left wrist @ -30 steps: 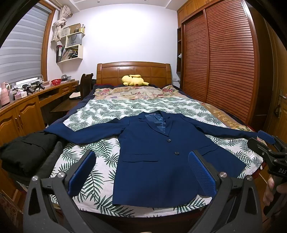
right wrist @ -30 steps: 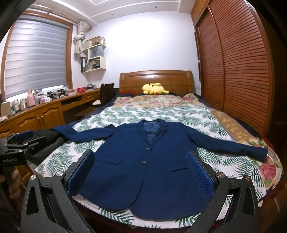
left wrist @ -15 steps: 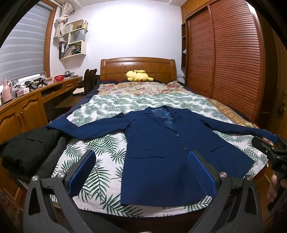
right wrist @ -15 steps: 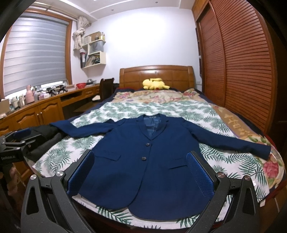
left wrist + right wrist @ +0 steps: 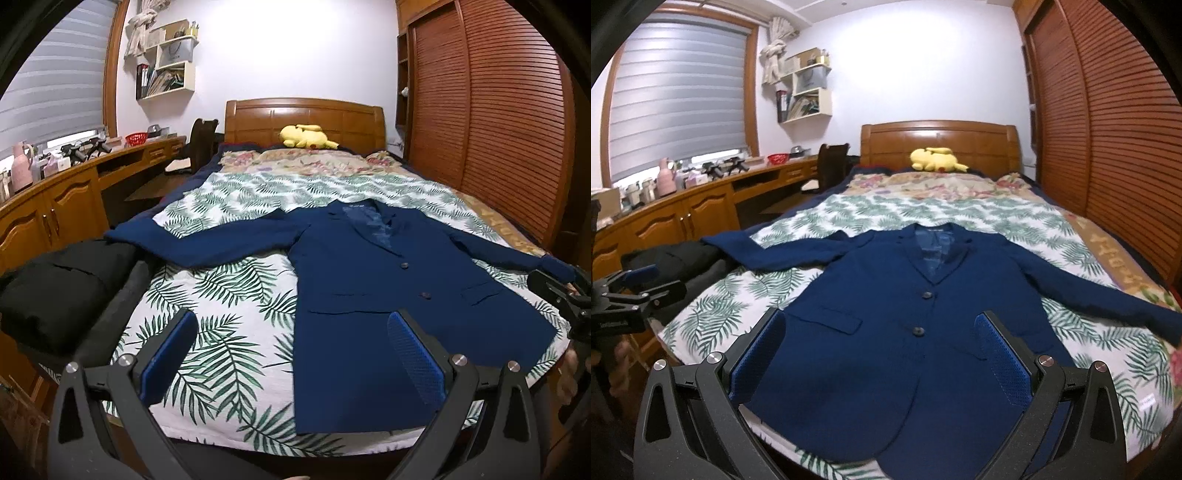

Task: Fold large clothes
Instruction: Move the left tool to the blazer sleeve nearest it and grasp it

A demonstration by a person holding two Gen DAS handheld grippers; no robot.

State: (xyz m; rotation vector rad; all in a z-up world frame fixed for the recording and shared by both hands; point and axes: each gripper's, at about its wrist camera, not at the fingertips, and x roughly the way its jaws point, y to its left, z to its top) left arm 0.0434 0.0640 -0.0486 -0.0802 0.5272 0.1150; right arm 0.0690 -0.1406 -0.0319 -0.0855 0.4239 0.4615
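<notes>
A navy blue suit jacket [image 5: 388,295] lies flat, front up and buttoned, on the leaf-print bedspread [image 5: 229,295], both sleeves spread sideways. It also shows in the right wrist view [image 5: 905,350]. My left gripper [image 5: 291,354] is open and empty, held above the foot of the bed to the left of the jacket's lower hem. My right gripper [image 5: 879,354] is open and empty, held above the jacket's lower front. Each gripper appears at the edge of the other's view: the right gripper [image 5: 561,295] and the left gripper [image 5: 631,291].
A black folded garment [image 5: 55,288] lies at the bed's left front corner. A wooden desk with cabinets [image 5: 55,206] runs along the left wall. A slatted wooden wardrobe [image 5: 498,129] stands on the right. A yellow plush toy [image 5: 306,136] lies by the headboard.
Both grippers have moved forward and lower toward the bed. The left view has shifted leftward, so the jacket now sits more to its right. The jacket has not moved.
</notes>
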